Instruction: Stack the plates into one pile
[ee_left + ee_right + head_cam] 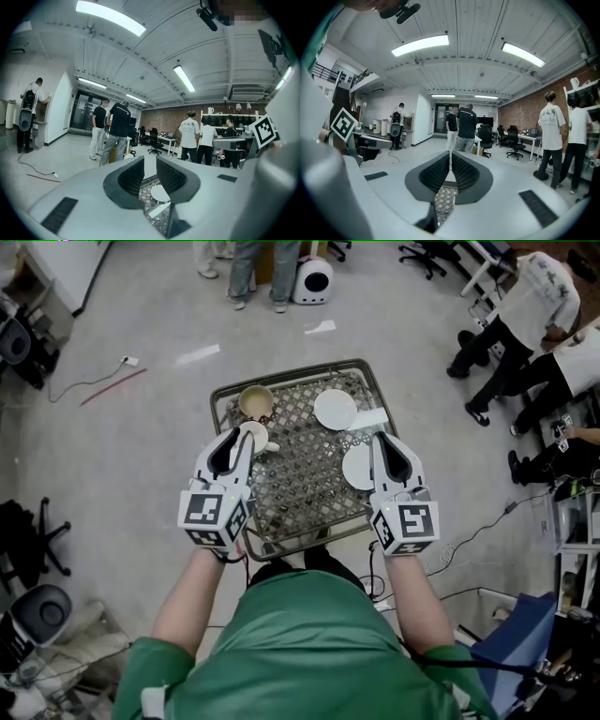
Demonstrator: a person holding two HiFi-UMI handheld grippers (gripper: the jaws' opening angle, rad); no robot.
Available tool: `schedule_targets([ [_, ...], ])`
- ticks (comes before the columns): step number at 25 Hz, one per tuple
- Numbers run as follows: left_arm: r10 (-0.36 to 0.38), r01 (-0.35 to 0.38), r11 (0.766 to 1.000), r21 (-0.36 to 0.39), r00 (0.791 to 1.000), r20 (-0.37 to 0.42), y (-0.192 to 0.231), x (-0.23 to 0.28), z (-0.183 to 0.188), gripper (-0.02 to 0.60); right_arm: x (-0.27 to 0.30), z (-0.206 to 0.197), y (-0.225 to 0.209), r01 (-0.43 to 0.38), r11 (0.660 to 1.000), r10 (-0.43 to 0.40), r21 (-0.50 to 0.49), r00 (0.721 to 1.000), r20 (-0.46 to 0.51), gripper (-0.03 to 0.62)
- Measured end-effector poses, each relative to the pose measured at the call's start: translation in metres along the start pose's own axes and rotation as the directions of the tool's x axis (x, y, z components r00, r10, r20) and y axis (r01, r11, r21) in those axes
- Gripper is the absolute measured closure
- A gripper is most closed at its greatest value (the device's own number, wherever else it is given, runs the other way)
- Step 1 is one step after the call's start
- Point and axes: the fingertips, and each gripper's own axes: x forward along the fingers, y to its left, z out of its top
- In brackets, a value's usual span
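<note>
Left gripper (244, 434): jaws released, empty.
Right gripper (382, 441): jaws clenched.
Far plate (335, 409): flat on the lattice bench (300, 493).
Near plate (356, 468): on the bench, apart from the far plate, just beside the right gripper.

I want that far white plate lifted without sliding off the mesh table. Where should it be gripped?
Probably its rim: the plate lies flat on the mesh table, so only the thin edge offers a hold. Come from its near side, over open mesh; a white block crowds its right edge.
</note>
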Motion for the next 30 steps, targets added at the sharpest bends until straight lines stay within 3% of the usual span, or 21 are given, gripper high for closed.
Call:
schedule_targets([
  [10, -0.023, 0.023, 1.0, -0.012, 1.0, -0.014, -0.012, 0.005, -0.007, 0.488, -0.006, -0.004, -0.004, 0.014, 0.999, -0.014, -0.039, 1.0, -0.008, 0.557],
  [30, -0.051, 0.051, 0.999, -0.003, 0.998, -0.032, -0.017, 0.011, -0.01, 0.488, -0.009, -0.008, -0.013, 0.039, 0.999, -0.039, 0.006, 0.999, 0.018, 0.556],
])
